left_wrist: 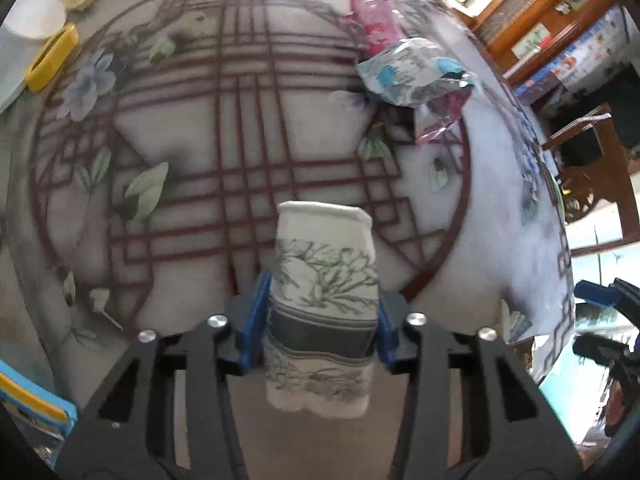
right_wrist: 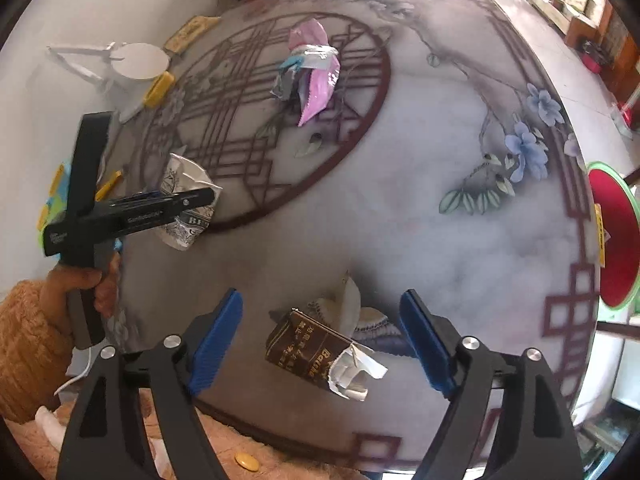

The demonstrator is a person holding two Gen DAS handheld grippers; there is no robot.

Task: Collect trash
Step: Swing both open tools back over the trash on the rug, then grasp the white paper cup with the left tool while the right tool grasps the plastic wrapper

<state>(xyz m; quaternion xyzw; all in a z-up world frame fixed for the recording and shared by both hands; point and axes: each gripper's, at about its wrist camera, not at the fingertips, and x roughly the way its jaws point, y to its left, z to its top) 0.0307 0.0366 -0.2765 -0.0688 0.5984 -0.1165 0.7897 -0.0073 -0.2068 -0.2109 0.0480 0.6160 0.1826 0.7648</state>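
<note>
A: Where does the left wrist view sit?
B: Low and close over the bench (left_wrist: 192,152), facing its lattice circle.
A: And the right?
B: Higher, looking down across the same bench (right_wrist: 440,208); both share the crumpled wrappers (left_wrist: 416,76) (right_wrist: 312,76).
</note>
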